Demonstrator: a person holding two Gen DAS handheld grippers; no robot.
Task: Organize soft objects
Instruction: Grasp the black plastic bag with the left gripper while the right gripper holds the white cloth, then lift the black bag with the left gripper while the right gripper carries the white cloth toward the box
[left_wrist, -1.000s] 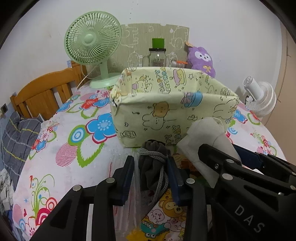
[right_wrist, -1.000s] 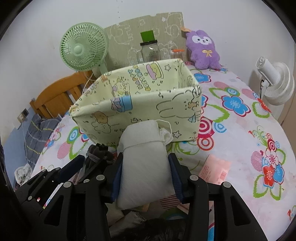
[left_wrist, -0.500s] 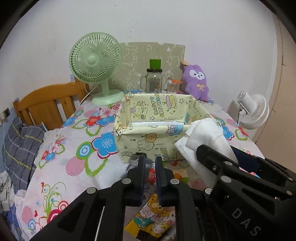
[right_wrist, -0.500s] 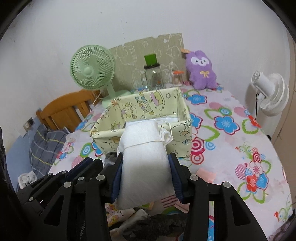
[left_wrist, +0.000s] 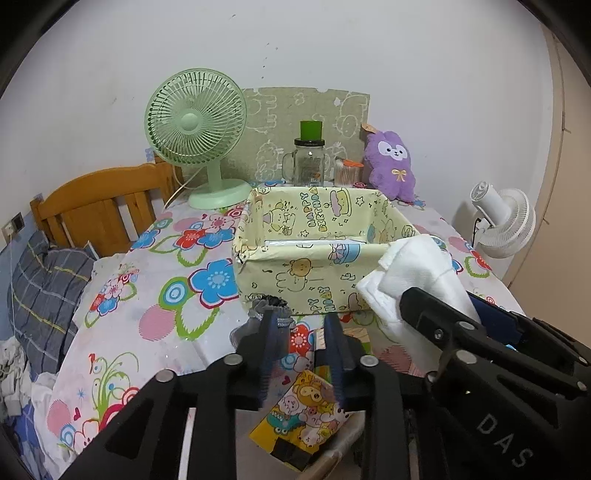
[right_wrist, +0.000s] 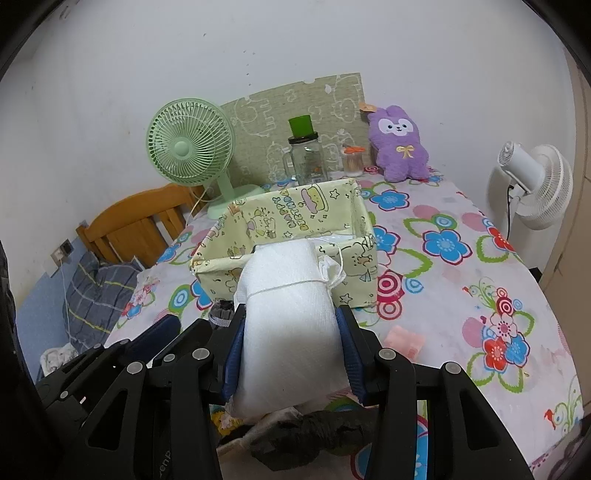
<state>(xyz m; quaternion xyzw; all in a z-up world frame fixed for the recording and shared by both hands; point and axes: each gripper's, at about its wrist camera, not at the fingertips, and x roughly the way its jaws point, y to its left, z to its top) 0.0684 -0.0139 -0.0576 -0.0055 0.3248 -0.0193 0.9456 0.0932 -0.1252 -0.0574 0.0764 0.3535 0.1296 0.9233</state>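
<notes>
My right gripper (right_wrist: 291, 314) is shut on a white cloth bundle (right_wrist: 288, 295) tied with string, held up in front of the yellow cartoon-print fabric box (right_wrist: 295, 218). From the left wrist view the same bundle (left_wrist: 417, 266) pokes out of that gripper (left_wrist: 461, 325) at the right. My left gripper (left_wrist: 300, 321) has its jaws opening, with nothing between the pads. A grey drawstring pouch (left_wrist: 267, 306) lies on the flowered tablecloth just past the left fingertip, against the near wall of the box (left_wrist: 314, 266). The pouch (right_wrist: 221, 312) also shows beside the bundle.
A green fan (left_wrist: 195, 125), a glass jar (left_wrist: 309, 162) and a purple plush (left_wrist: 393, 166) stand behind the box. A white fan (right_wrist: 532, 184) is at the right edge. A pink packet (right_wrist: 402, 339), a black lump (right_wrist: 314, 432) and a cartoon-print pack (left_wrist: 310, 406) lie near me.
Both grippers rose and drew back from the box. The left gripper, earlier around the grey pouch, closed without it and has parted again. The white bundle stays clamped in the right.
</notes>
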